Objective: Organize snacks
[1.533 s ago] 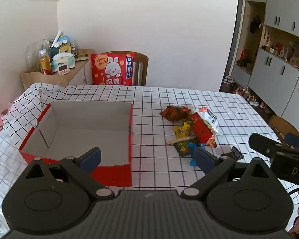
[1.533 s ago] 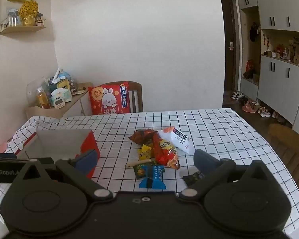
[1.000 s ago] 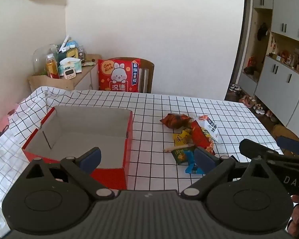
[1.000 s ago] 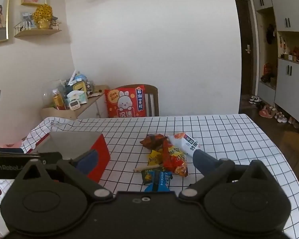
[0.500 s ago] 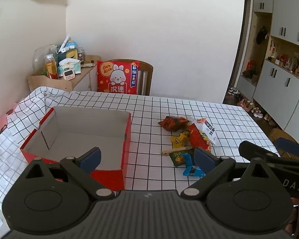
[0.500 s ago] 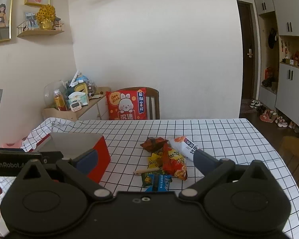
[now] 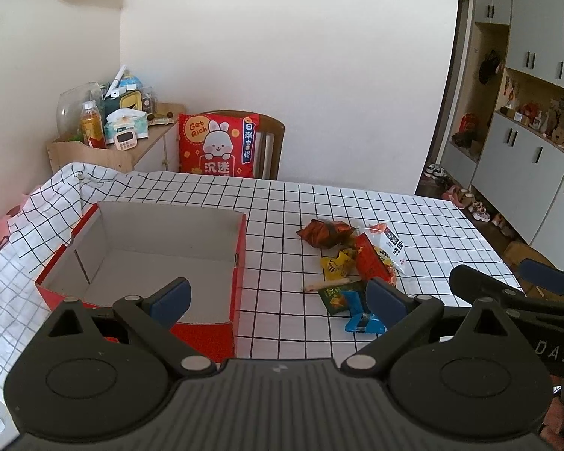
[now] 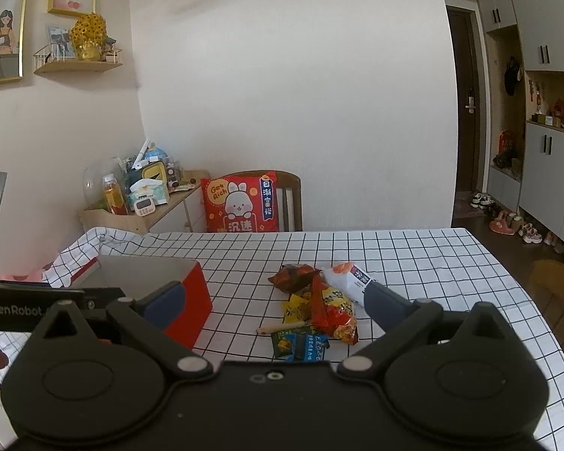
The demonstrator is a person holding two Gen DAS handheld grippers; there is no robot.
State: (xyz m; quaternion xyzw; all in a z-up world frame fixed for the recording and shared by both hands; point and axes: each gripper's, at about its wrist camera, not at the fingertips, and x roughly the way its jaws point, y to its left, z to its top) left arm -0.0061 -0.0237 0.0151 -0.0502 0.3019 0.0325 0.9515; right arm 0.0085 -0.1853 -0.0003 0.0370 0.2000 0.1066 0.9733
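An empty red cardboard box [image 7: 240, 263] with a grey inside sits on the left of the checked tablecloth; it also shows in the right wrist view [image 8: 195, 300]. A pile of snack packets lies to its right: a brown-orange bag [image 7: 325, 233], a red bag [image 7: 372, 263], a white packet [image 7: 393, 244], a yellow packet [image 7: 336, 263], a green packet [image 7: 332, 297] and a blue packet [image 7: 361, 317]. The pile also shows in the right wrist view [image 8: 331, 308]. My left gripper [image 7: 278, 297] is open and empty, near the box's front. My right gripper [image 8: 272, 298] is open and empty, short of the pile.
A wooden chair with a red rabbit cushion [image 7: 218, 144] stands behind the table. A side shelf with bottles and a tissue box [image 7: 112, 127] is at the back left. Cabinets [image 7: 526, 150] and shoes line the right wall. Another chair [image 8: 556, 285] stands at the table's right.
Both grippers have drawn back and risen a little, so more of the table, box and wall shows. The snacks and the box have not moved. Both grippers stay open.
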